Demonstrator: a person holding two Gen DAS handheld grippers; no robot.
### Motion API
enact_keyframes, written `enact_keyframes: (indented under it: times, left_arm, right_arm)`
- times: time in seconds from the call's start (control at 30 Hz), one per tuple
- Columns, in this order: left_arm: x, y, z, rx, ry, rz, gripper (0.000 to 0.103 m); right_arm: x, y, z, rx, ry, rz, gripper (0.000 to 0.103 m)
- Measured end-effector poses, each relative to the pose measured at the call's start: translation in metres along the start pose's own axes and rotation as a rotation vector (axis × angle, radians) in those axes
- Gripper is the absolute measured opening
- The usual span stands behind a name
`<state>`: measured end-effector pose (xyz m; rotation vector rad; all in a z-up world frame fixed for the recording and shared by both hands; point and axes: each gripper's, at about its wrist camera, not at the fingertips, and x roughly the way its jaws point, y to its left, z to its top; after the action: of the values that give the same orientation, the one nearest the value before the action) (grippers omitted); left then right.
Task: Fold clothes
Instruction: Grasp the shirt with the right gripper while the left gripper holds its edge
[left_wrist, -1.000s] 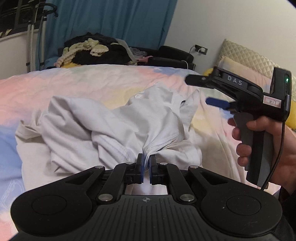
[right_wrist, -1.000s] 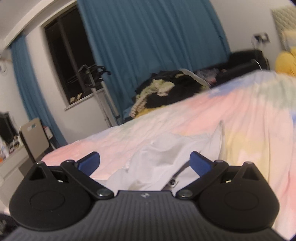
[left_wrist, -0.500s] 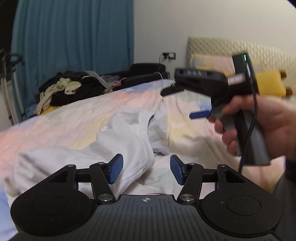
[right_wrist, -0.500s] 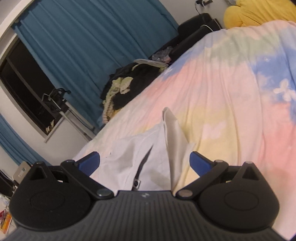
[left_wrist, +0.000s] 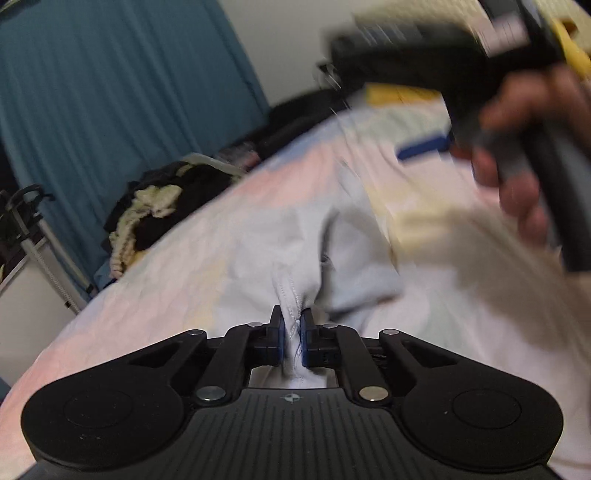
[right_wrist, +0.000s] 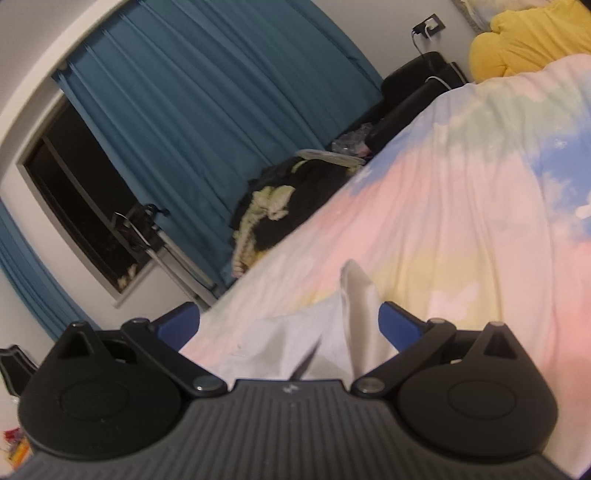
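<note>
My two handheld grippers, the left gripper (left_wrist: 291, 334) and the right gripper (right_wrist: 289, 322), are matte black plastic with ribbed bodies, round side discs, silver pivot screws and blue finger pads (right_wrist: 397, 320).

A bed (right_wrist: 461, 206) in a pastel cover bears a crumpled pale shirt (left_wrist: 295, 251).

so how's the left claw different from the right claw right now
The left claw is shut, its blue pads pinching a stitched edge of the pale shirt; the right claw stands wide open, gripping nothing. Cloth bunches up out of the left claw, while the shirt only lies loose between the right claw's spread fingers. Both are black with blue pads, above the pastel bedspread.
</note>
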<state>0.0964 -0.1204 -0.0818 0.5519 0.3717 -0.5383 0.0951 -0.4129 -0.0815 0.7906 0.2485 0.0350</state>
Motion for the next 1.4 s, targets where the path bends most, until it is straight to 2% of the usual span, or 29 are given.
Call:
enact_keyframes:
  times: [0.13, 0.23, 0.37, 0.5, 0.6, 0.67, 0.7, 0.77, 0.8, 0.87, 0.9, 1.0, 1.03, 1.07, 1.17, 1.3, 1.33, 1.4]
  left_arm:
    - [-0.053, 0.073, 0.007, -0.290, -0.069, -0.015, 0.009]
    - [-0.088, 0.130, -0.001, -0.518, -0.126, -0.037, 0.009]
    - [-0.125, 0.182, -0.032, -0.750, -0.189, -0.022, 0.009]
    - [-0.142, 0.205, -0.056, -0.868, -0.225, 0.001, 0.009]
    - [-0.147, 0.211, -0.065, -0.898, -0.234, 0.001, 0.009]
    - [-0.147, 0.214, -0.069, -0.912, -0.235, -0.013, 0.009]
    - [-0.147, 0.214, -0.071, -0.915, -0.235, -0.012, 0.009]
    - [-0.146, 0.215, -0.076, -0.920, -0.230, -0.007, 0.009]
    - [-0.145, 0.217, -0.079, -0.926, -0.225, -0.006, 0.009]
    - [-0.143, 0.220, -0.084, -0.938, -0.214, -0.005, 0.009]
    - [-0.143, 0.221, -0.086, -0.942, -0.212, -0.005, 0.009]
    - [-0.142, 0.225, -0.092, -0.956, -0.206, 0.001, 0.009]
    - [-0.141, 0.227, -0.093, -0.962, -0.201, 0.001, 0.009]
    - [-0.140, 0.228, -0.095, -0.969, -0.196, 0.003, 0.009]
    - [-0.140, 0.229, -0.098, -0.978, -0.196, 0.006, 0.009]
    - [-0.139, 0.230, -0.099, -0.981, -0.191, 0.020, 0.009]
    - [-0.139, 0.229, -0.099, -0.980, -0.190, 0.023, 0.009]
    - [-0.138, 0.228, -0.099, -0.974, -0.187, 0.028, 0.009]
  right_arm:
    - [0.002, 0.008, 0.001, -0.020, -0.009, 0.054, 0.102]
    - [-0.003, 0.023, 0.001, -0.106, -0.005, 0.090, 0.096]
    - [-0.013, 0.056, -0.005, -0.330, 0.009, 0.154, 0.086]
    - [-0.032, 0.100, -0.031, -0.675, 0.017, 0.235, 0.085]
    - [-0.049, 0.135, -0.079, -1.087, 0.008, 0.255, 0.085]
    - [-0.055, 0.148, -0.115, -1.321, 0.022, 0.263, 0.079]
    - [-0.057, 0.152, -0.131, -1.400, 0.039, 0.269, 0.076]
    - [-0.061, 0.155, -0.156, -1.533, 0.070, 0.280, 0.064]
    - [-0.063, 0.157, -0.167, -1.586, 0.086, 0.290, 0.062]
    - [-0.064, 0.158, -0.179, -1.627, 0.116, 0.313, 0.056]
    - [-0.061, 0.158, -0.184, -1.647, 0.136, 0.301, 0.054]
    - [-0.045, 0.151, -0.190, -1.680, 0.205, 0.225, 0.037]
    - [-0.039, 0.149, -0.188, -1.675, 0.212, 0.195, 0.021]
    - [-0.034, 0.147, -0.185, -1.667, 0.214, 0.163, 0.016]
    - [-0.027, 0.140, -0.172, -1.648, 0.196, 0.092, 0.016]
    - [-0.032, 0.131, -0.174, -1.660, 0.216, 0.183, 0.021]
    - [-0.032, 0.130, -0.178, -1.678, 0.222, 0.195, 0.025]
    - [-0.029, 0.127, -0.180, -1.688, 0.216, 0.187, 0.025]
